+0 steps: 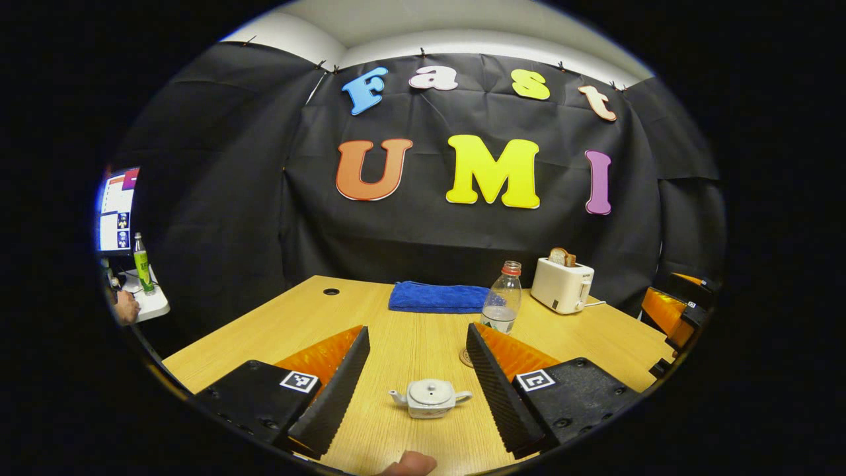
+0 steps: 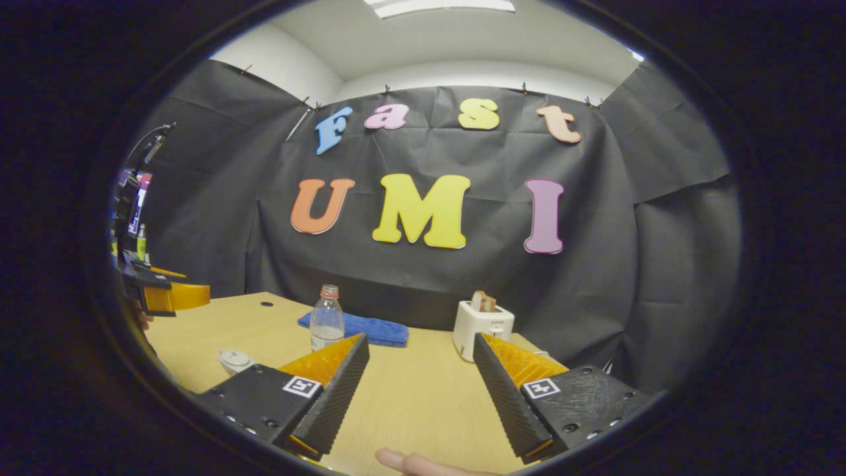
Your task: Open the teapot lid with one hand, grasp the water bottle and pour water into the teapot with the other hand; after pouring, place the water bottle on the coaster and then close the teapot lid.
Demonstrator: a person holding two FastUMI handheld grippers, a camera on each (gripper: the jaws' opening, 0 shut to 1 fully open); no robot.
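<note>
Both grippers stood wide over the table, with the teapot closest to the left one.

In the left gripper view we held the left gripper (image 1: pixel 418 370) spread wide and empty, and the teapot (image 1: pixel 429 398) sat on the table (image 1: pixel 264 330) straight ahead between its fingers, lid on, its spout-to-handle axis lying across our line of approach. The water bottle (image 1: pixel 502 297) stood upright farther back and a little right, uncapped as far as we could tell, with the coaster (image 1: pixel 465 357) partly hidden just beside the right-hand finger. In the right gripper view the right gripper (image 2: pixel 421 373) was likewise wide and empty; the water bottle rose ahead and left of it, the teapot lower and farther left. We judged the left gripper nearer the lid and the right gripper better placed for the bottle.
</note>
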